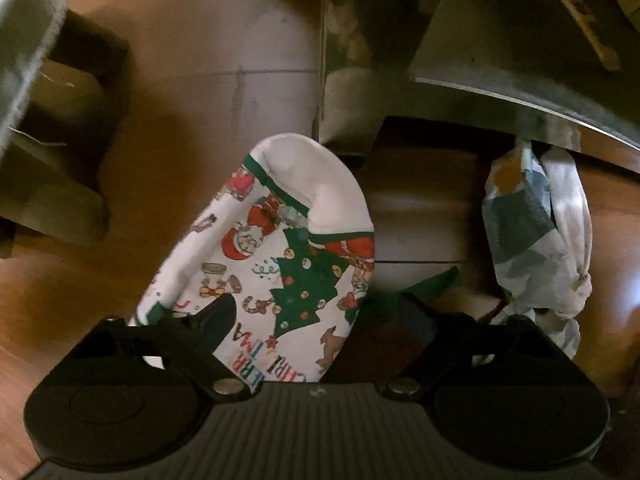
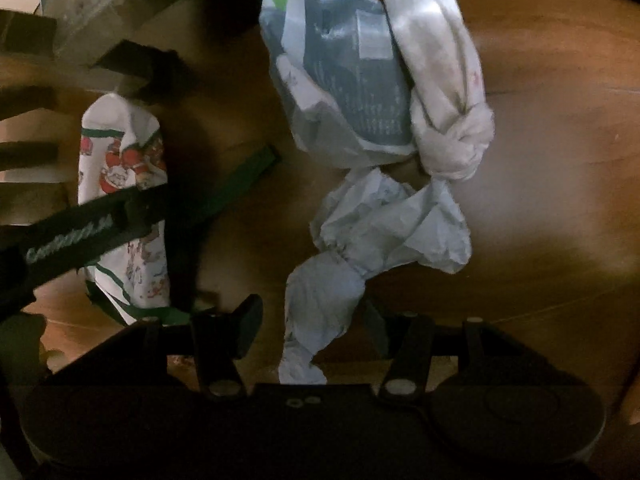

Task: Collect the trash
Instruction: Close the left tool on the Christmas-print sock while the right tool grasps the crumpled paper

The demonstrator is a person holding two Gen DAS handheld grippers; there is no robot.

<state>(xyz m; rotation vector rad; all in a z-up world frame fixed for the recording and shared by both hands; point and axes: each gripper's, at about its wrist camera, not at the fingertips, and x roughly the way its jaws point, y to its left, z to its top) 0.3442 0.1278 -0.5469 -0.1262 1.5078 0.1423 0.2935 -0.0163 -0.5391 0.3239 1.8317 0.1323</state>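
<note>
My left gripper (image 1: 316, 316) is shut on a folded white paper plate (image 1: 280, 252) printed with Santas and a green Christmas tree, held above the wooden floor. The same plate (image 2: 124, 184) shows at the left of the right wrist view, with the left gripper's black finger (image 2: 80, 232) across it. My right gripper (image 2: 312, 320) stands around the twisted tail of a knotted white plastic trash bag (image 2: 360, 128) with a dark package inside. Whether the jaws pinch the tail is unclear. The bag (image 1: 536, 232) also shows at right in the left wrist view.
The brown wooden floor (image 1: 200, 80) lies below. Wooden furniture legs (image 1: 60, 184) stand at the left. A grey panel (image 1: 520, 32) hangs over the upper right. A green strip (image 2: 244, 176) runs between plate and bag.
</note>
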